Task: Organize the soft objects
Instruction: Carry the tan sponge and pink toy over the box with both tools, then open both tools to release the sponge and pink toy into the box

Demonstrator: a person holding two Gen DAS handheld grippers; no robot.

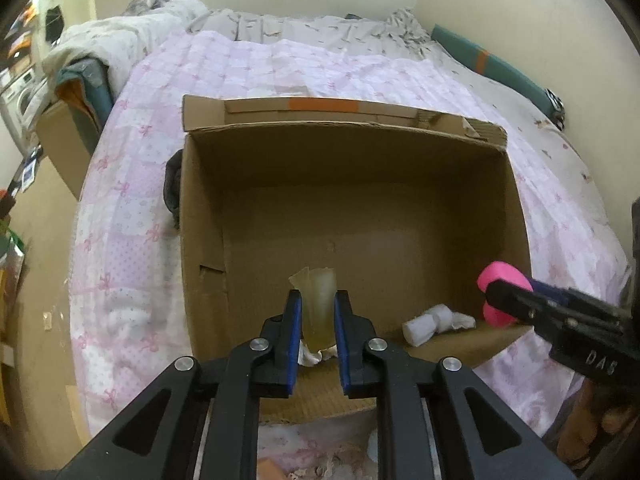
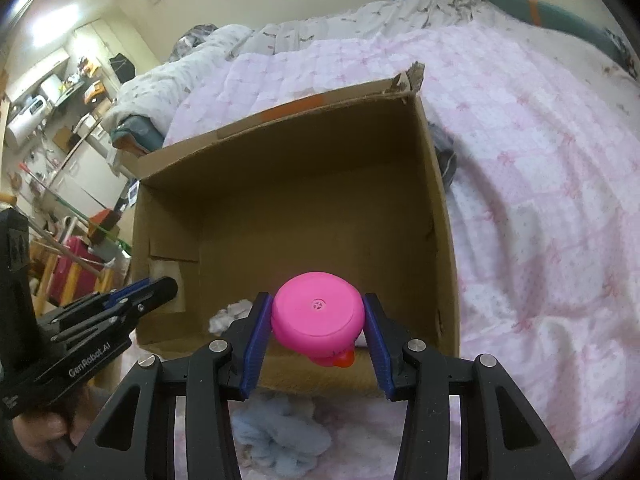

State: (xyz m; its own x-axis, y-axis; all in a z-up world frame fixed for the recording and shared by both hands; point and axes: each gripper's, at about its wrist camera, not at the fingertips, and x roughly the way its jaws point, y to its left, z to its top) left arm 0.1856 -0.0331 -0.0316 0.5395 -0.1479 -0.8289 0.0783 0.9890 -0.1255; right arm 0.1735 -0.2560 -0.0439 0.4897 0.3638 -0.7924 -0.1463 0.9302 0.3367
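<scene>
Both grippers hold soft toys over the open cardboard box.

The left gripper has its blue pads against a translucent yellowish squishy piece, gripped above the box's near wall. The right gripper is clamped on a pink rubber duck, flat base towards the camera, orange beak low, also above the near wall. Inside the box, on the floor by that wall, lies a white rolled cloth. The box sits on a pink patterned quilt; a pale blue fluffy cloth lies on it just outside the near wall.
</scene>
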